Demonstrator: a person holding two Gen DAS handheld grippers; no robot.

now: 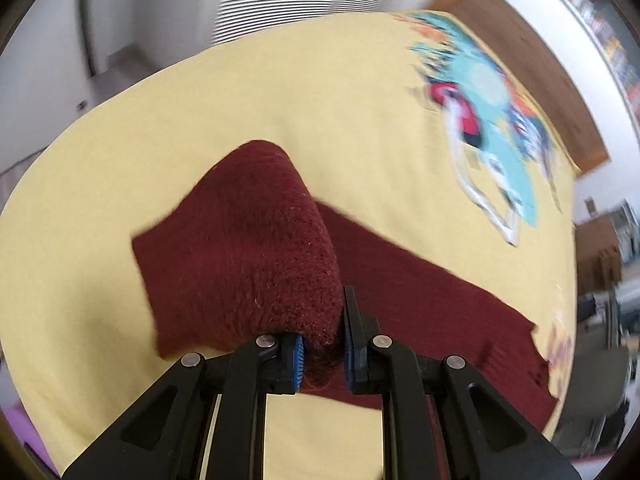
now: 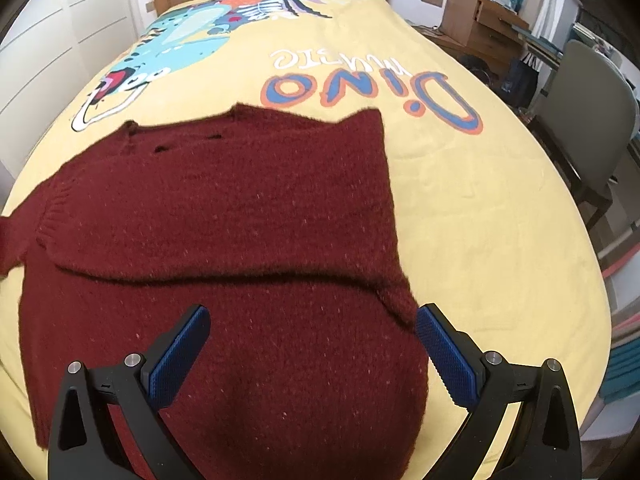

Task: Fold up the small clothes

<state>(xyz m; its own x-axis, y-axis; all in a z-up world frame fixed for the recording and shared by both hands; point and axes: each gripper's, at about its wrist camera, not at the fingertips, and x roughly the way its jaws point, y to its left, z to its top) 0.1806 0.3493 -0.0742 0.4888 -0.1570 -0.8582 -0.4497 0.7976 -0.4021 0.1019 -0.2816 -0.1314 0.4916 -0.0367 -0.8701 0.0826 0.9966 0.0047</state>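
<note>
Pinching a fold of the dark red knitted sweater (image 1: 248, 264), the left gripper (image 1: 322, 354) has its blue pads nearly together on the wool, lifting it off the yellow bedspread (image 1: 200, 112). The right gripper (image 2: 312, 356) hangs wide apart above the sweater, which lies on the bed, gripping nothing.

A dark maroon knitted sweater (image 2: 224, 216), flecked with pale specks, lies on a pale yellow bedspread (image 2: 460, 208) printed with a turquoise dinosaur (image 2: 188, 36) and blue-and-orange "Dino" lettering (image 2: 372, 96), while each black hand-held gripper (image 2: 312, 348) carries ridged blue pads (image 2: 448, 356).
</note>
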